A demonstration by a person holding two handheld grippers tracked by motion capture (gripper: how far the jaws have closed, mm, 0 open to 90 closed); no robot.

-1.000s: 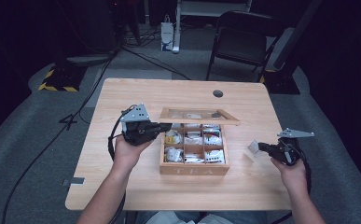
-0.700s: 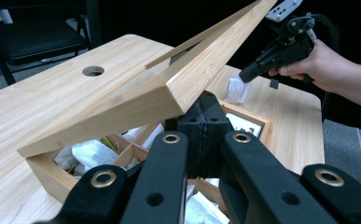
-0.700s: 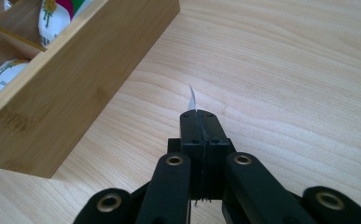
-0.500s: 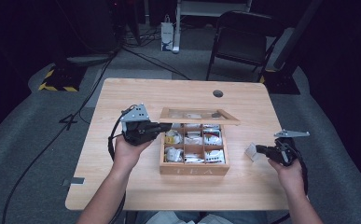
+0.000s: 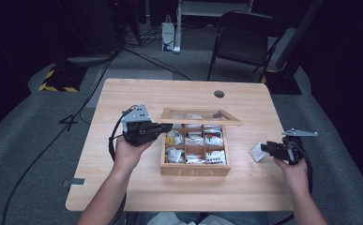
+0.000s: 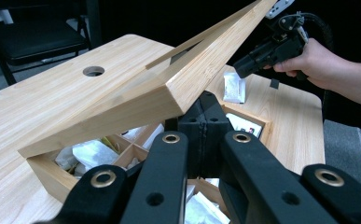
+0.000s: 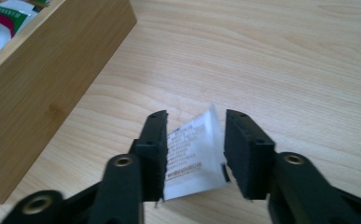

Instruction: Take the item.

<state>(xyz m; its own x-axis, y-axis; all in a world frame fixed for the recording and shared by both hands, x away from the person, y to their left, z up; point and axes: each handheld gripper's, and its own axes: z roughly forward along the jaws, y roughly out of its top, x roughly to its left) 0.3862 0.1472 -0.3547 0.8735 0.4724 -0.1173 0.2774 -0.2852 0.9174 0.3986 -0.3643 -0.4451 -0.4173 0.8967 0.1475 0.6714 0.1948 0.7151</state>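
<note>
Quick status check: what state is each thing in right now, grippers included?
Tea box: open, packets in its compartments.
Lid: raised, held up at its left edge.
Left gripper: shut on the lid.
Right gripper: open, jaws either side of a sachet.
White sachet: on the table, right of the box.

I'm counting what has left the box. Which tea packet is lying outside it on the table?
The white packet right of the wooden tea box, between the right gripper's parted jaws. The other packets sit in the box's compartments.

high view overhead facing forward, both gripper views close (low over table), sharing the wooden box (image 5: 195, 164)
</note>
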